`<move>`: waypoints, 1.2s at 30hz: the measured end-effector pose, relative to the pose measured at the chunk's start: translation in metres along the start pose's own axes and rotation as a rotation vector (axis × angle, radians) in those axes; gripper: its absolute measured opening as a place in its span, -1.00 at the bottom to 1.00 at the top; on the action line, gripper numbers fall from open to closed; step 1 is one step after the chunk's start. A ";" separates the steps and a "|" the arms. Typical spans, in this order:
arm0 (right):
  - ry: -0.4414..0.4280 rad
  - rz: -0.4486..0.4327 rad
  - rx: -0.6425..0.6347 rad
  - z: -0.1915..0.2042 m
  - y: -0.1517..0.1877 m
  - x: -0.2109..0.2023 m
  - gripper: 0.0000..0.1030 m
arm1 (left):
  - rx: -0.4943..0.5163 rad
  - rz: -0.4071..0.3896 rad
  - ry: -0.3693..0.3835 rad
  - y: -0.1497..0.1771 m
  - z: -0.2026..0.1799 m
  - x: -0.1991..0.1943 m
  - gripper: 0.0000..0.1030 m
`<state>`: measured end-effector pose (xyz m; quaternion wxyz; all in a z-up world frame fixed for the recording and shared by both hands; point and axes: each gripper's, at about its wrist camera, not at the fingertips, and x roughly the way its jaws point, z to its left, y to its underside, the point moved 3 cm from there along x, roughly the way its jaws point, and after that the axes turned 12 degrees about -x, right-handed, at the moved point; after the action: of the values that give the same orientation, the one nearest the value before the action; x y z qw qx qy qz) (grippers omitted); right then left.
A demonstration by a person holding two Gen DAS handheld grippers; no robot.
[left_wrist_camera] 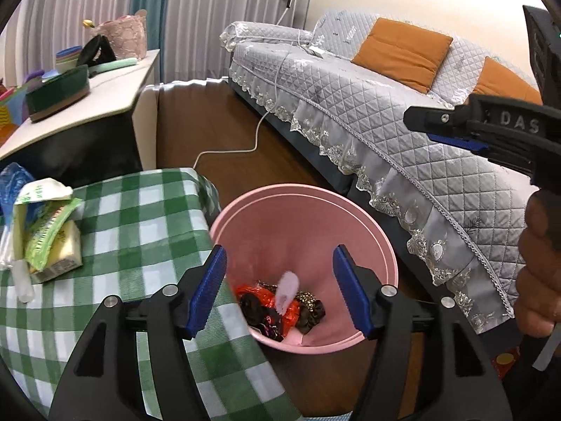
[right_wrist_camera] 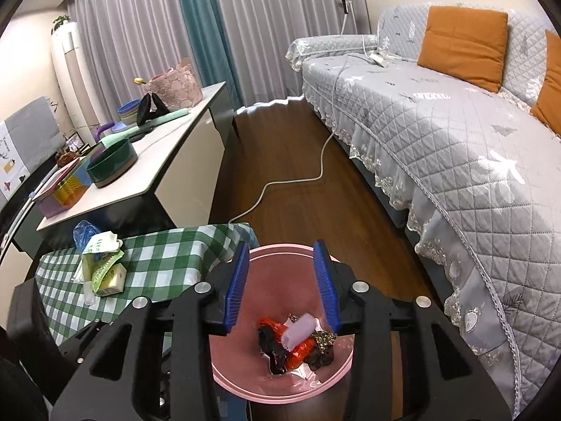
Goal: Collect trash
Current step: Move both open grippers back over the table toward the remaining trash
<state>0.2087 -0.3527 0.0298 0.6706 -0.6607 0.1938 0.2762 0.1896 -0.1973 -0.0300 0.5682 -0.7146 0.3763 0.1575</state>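
Trash [right_wrist_camera: 296,345] lies heaped in the bottom of a pink bin [left_wrist_camera: 266,231]: orange and dark wrappers with a pale lilac piece [left_wrist_camera: 285,289] on top. Both grippers hang over the bin's mouth. The left gripper [left_wrist_camera: 278,289] has its blue fingers [left_wrist_camera: 207,291] wide apart and holds nothing; the right gripper [right_wrist_camera: 282,286] likewise has its fingers [right_wrist_camera: 236,287] apart and empty. In the left wrist view the right gripper's body shows at the far right edge, gripped by a hand [left_wrist_camera: 536,266]. The bin stands on the wooden floor [right_wrist_camera: 298,161], just beside a bench [left_wrist_camera: 140,231] covered in green check cloth. On the bench lie a tissue pack [left_wrist_camera: 49,235] and a blue bag [left_wrist_camera: 14,182]. Farther off, a white cable [right_wrist_camera: 315,165] trails across the floor to a grey quilted sofa [right_wrist_camera: 455,133] with orange cushions [right_wrist_camera: 463,45]. A white cabinet [right_wrist_camera: 168,161] carries bowls and boxes before the curtains [right_wrist_camera: 245,17].
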 end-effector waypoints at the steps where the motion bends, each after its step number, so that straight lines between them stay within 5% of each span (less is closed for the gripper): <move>1: -0.001 -0.003 -0.004 0.003 -0.001 -0.001 -0.24 | 0.000 -0.010 0.000 -0.002 0.002 -0.006 0.20; 20: -0.021 -0.110 -0.058 0.058 -0.017 -0.029 -0.24 | 0.005 -0.143 -0.059 -0.028 0.062 -0.090 0.19; 36: -0.100 -0.075 -0.104 0.108 -0.014 0.003 -0.24 | -0.126 -0.146 -0.137 -0.015 0.130 -0.081 -0.24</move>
<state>0.2083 -0.2447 0.0441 0.6540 -0.6869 0.1206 0.2931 0.1730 -0.0462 -0.0061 0.5566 -0.7618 0.2731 0.1875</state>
